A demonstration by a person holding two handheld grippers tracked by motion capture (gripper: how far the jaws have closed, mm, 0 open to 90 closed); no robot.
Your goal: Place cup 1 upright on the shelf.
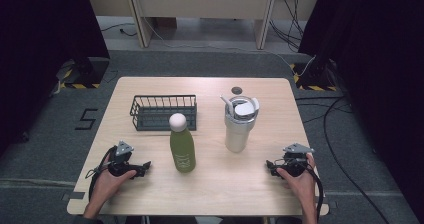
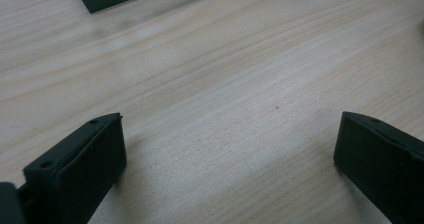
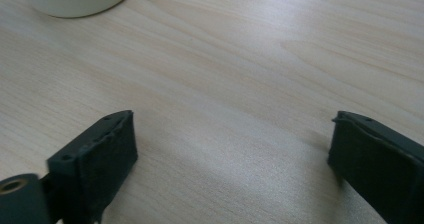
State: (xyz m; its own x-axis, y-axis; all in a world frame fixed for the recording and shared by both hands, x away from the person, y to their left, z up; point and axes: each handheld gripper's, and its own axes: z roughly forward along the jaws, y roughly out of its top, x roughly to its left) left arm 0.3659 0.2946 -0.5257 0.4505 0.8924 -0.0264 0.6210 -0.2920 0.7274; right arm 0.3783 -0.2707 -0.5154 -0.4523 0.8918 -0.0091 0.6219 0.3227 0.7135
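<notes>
Green bottle (image 1: 182, 149) beside left gripper (image 1: 142, 168) (apart)

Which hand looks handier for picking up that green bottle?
Probably the left: the left gripper sits open beside the green bottle, while the right gripper lies beyond the white tumbler.

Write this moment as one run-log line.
left gripper: open, empty | right gripper: open, empty | green bottle, white tumbler: upright, untouched | wire basket: behind bottle

bottle (image 1: 182, 149) centre, before basket (image 1: 163, 112) | tumbler (image 1: 239, 124) right of bottle | all on table (image 1: 220, 184)
</notes>
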